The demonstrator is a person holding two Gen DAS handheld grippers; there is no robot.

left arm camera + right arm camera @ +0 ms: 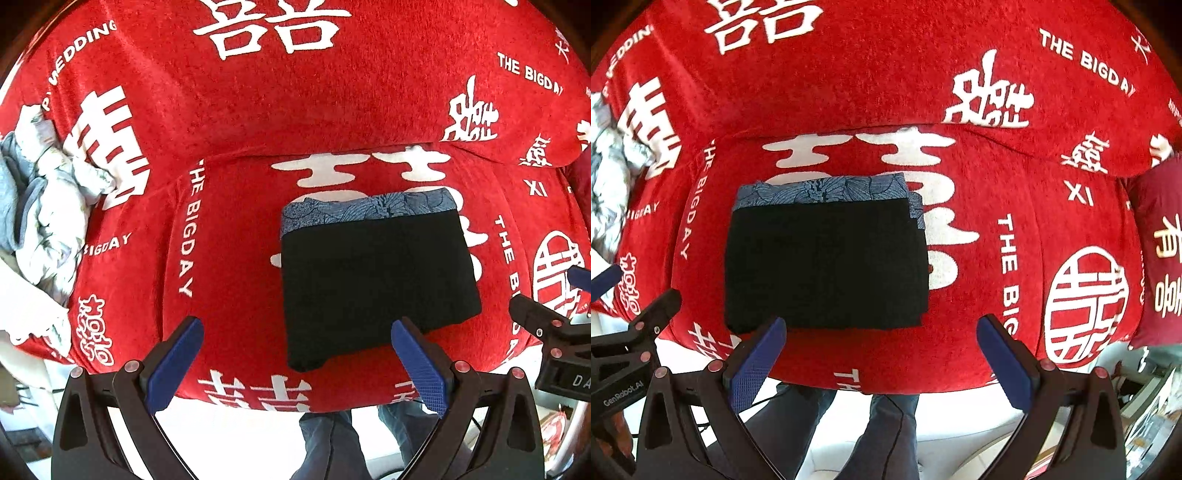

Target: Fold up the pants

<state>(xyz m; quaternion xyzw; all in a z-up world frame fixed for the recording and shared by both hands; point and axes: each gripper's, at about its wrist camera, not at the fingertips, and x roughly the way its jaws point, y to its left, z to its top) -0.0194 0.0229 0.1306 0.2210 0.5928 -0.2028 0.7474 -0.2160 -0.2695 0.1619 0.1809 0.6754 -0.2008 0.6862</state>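
Observation:
Black pants lie folded into a neat rectangle on the red sofa seat, on top of a folded blue patterned garment whose far edge shows. My left gripper is open and empty, held just in front of the pants' near edge. In the right wrist view the same black pants lie left of centre over the blue garment. My right gripper is open and empty, near the seat's front edge, right of the pants.
A red sofa cover with white lettering spans seat and backrest. A crumpled pile of pale clothes lies at the left of the seat. A dark red cushion stands at the right. The person's legs show below the seat's front edge.

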